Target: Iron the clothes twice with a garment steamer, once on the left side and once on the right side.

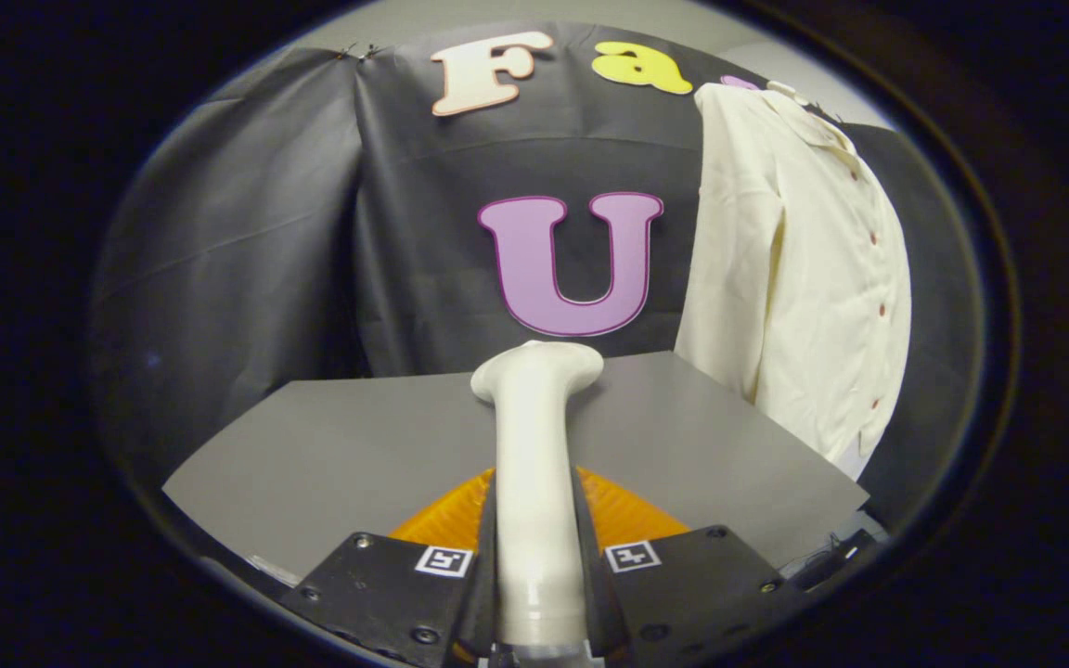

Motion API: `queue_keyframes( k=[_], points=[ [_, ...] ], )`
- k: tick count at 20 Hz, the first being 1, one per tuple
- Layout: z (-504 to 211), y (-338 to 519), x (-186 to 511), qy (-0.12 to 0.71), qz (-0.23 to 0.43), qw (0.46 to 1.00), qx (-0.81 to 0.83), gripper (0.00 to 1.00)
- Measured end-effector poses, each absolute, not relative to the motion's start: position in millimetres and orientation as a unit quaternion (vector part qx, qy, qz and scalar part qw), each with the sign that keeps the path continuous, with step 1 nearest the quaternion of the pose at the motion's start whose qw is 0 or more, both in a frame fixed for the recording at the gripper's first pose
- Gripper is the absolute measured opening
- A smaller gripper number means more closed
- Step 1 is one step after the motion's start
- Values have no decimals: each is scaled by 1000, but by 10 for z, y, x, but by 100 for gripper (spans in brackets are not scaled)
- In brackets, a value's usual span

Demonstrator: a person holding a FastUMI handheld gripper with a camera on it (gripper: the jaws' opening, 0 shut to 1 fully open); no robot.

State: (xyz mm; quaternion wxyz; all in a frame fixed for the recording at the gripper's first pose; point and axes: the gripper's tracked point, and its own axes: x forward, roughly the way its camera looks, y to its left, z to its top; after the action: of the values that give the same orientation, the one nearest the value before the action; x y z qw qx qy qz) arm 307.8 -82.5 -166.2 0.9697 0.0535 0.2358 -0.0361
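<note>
claw [534, 594] clamped on white garment steamer [534, 445] over grey counter [349, 445], shirt [794, 278] hanging well beyond; pass 1 likely unstarted, next calls for carrying the head to the cloth.

You hold the cream garment steamer [534, 464] clamped between both fingers, its head pointing ahead over the table's far edge. The cream buttoned shirt [799, 269] hangs beyond the table's right edge.
</note>
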Motion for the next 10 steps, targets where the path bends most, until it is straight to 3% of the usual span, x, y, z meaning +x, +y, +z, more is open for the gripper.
queue_keyframes(
  k=[10],
  points=[
    [-1127, -1061, 2675, 138, 27, 983, 120, 35]
  ],
)
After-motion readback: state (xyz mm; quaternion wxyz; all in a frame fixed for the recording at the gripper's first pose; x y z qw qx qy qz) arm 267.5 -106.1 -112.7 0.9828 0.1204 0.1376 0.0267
